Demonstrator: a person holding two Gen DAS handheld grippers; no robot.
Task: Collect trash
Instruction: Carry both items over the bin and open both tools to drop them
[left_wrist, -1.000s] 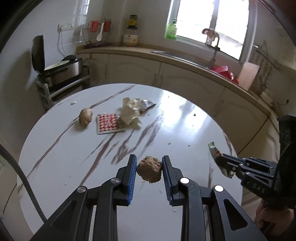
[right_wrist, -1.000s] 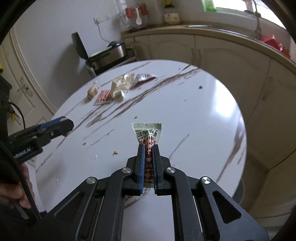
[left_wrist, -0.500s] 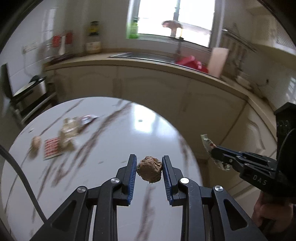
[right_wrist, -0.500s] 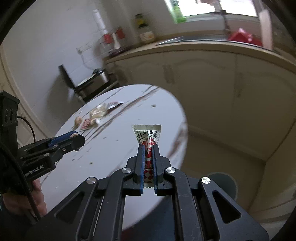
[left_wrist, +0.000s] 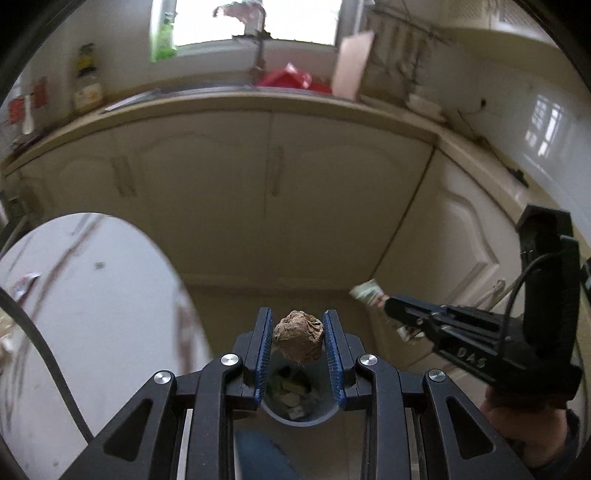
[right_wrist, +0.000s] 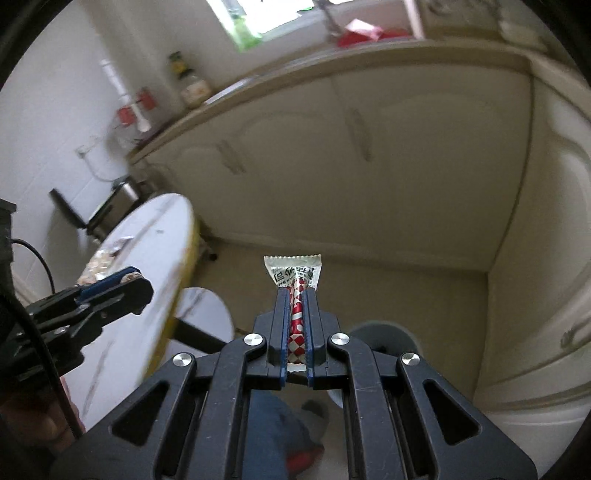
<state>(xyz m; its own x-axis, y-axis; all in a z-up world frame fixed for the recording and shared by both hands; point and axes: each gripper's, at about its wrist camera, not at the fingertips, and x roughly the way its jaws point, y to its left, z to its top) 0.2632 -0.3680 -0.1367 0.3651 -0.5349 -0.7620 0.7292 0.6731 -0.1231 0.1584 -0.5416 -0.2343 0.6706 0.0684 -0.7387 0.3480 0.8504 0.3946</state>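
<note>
Both grippers had swung off the white marble table (left_wrist: 92, 314): the left gripper (left_wrist: 298, 341) clamped one crumpled brown paper ball (left_wrist: 298, 340) above a grey round bin (left_wrist: 299, 406), the right gripper (right_wrist: 295, 325) pinched one red-and-white checked sachet (right_wrist: 294, 291)

- Daylight pours through the window (left_wrist: 255, 22), blown out white.
- Cabinets (left_wrist: 269, 192) and table (left_wrist: 92, 295) smear with motion blur; the gripper fingers (right_wrist: 282, 332) are sharp.
- Fisheye bends the counter edge; corners vignette black.
</note>
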